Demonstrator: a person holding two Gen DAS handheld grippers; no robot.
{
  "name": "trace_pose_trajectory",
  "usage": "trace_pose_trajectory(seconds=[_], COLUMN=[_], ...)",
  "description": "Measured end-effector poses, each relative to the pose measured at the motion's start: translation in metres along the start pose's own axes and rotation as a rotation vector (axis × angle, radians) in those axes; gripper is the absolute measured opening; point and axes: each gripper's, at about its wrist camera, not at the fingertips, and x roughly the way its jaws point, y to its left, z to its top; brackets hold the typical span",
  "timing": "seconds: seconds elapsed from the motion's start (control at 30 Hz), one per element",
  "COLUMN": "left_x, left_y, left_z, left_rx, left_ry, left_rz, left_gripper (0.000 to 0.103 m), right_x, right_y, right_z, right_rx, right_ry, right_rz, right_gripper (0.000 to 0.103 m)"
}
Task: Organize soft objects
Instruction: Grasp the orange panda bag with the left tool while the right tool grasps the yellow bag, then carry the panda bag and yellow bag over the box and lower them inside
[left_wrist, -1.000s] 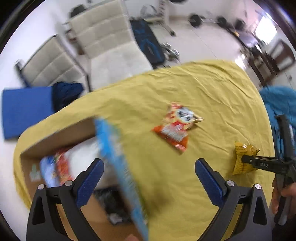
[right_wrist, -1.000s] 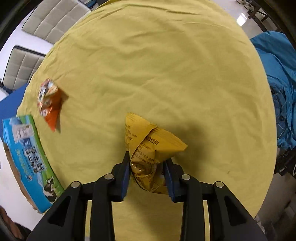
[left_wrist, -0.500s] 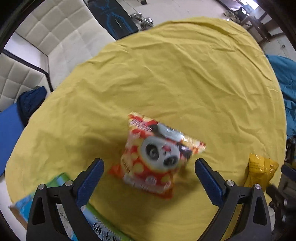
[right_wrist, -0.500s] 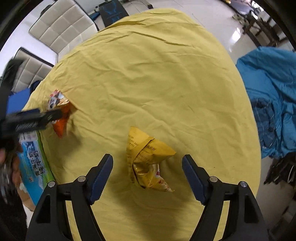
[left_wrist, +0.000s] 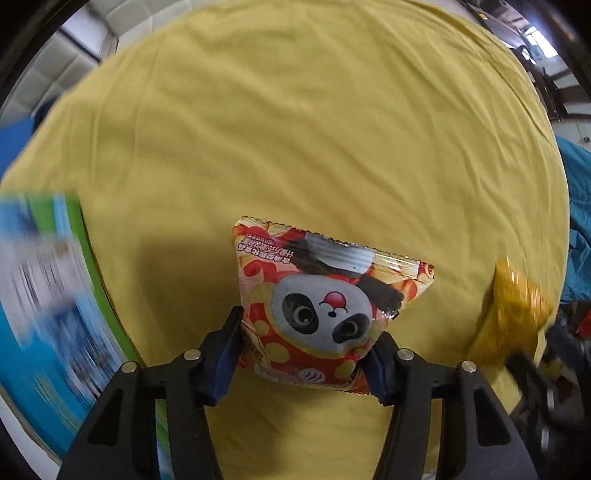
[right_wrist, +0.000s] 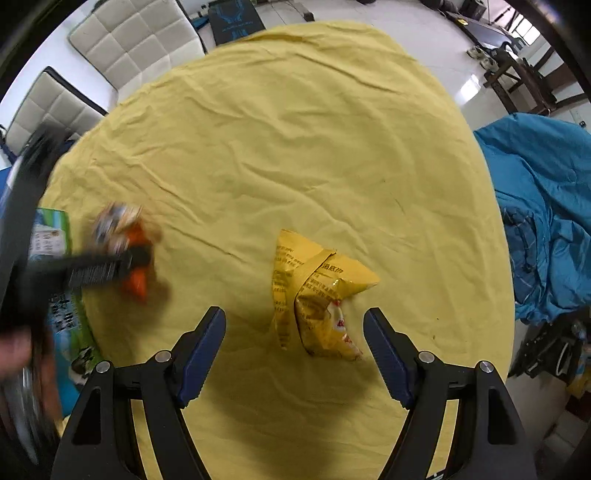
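My left gripper (left_wrist: 304, 354) is shut on the lower end of a red snack bag with a panda face (left_wrist: 321, 314), on the yellow tablecloth (left_wrist: 295, 129). In the right wrist view the same bag (right_wrist: 125, 240) shows blurred at the left, with the left gripper's dark finger across it. My right gripper (right_wrist: 295, 347) is open and empty, its blue pads on either side of a crumpled yellow snack bag (right_wrist: 317, 295) that lies on the cloth. That yellow bag also shows at the right edge of the left wrist view (left_wrist: 513, 314).
A blue and green carton box (left_wrist: 48, 314) stands at the table's left edge, also in the right wrist view (right_wrist: 62, 317). White padded chairs (right_wrist: 129, 40) stand behind the table. A blue fabric heap (right_wrist: 546, 221) lies off the right side.
My left gripper moved from over the box to the panda bag and shut on it. My right gripper let go of the yellow bag, opened and drew back a little.
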Motion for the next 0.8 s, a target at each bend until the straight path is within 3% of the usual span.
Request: trace_pose_trajectory(seconds=[0.1,0.17,0.2,0.23,0.37,0.63,0.8], left_x=[0.007,0.013,0.016,0.016,0.019,0.022,0.014], left_y=[-0.005,-0.008,-0.009,-0.011,-0.021,-0.014,-0.011], left_z=[-0.014,-0.016,-0.016,-0.015,-0.012,-0.051,-0.053], left_rx=[-0.008,-0.012,-0.015,-0.016,-0.002,-0.015,-0.023], left_ry=[0.003,-0.002,-0.006,-0.018,-0.037,-0.064,-0.069], left_rz=[0.024,0.038,0.045,0.048,0.066,0.069,0.066], left_gripper=[0.055,0.055,0.055,0.055,0.055,0.055,0.055], right_x=[0.018,0.03,0.036,0.041,0.047,0.058,0.059], right_y=[0.001,0.0,0.0,0.001,-0.004,-0.013,-0.009], right_z=[0.004,0.006,0.006,0.006,0.004,0.004,0.003], right_rx=[0.006,0.011,0.01,0.01,0.03,0.047,0.042], right_ry=[0.023,0.043,0.053,0.064,0.079,0.11,0.111], right_rz=[-0.051,-0.074,-0.076,-0.069,-0.038,-0.003,-0.011], right_gripper=[0.078,0.064,0.051,0.048,0.047,0.047,0.046])
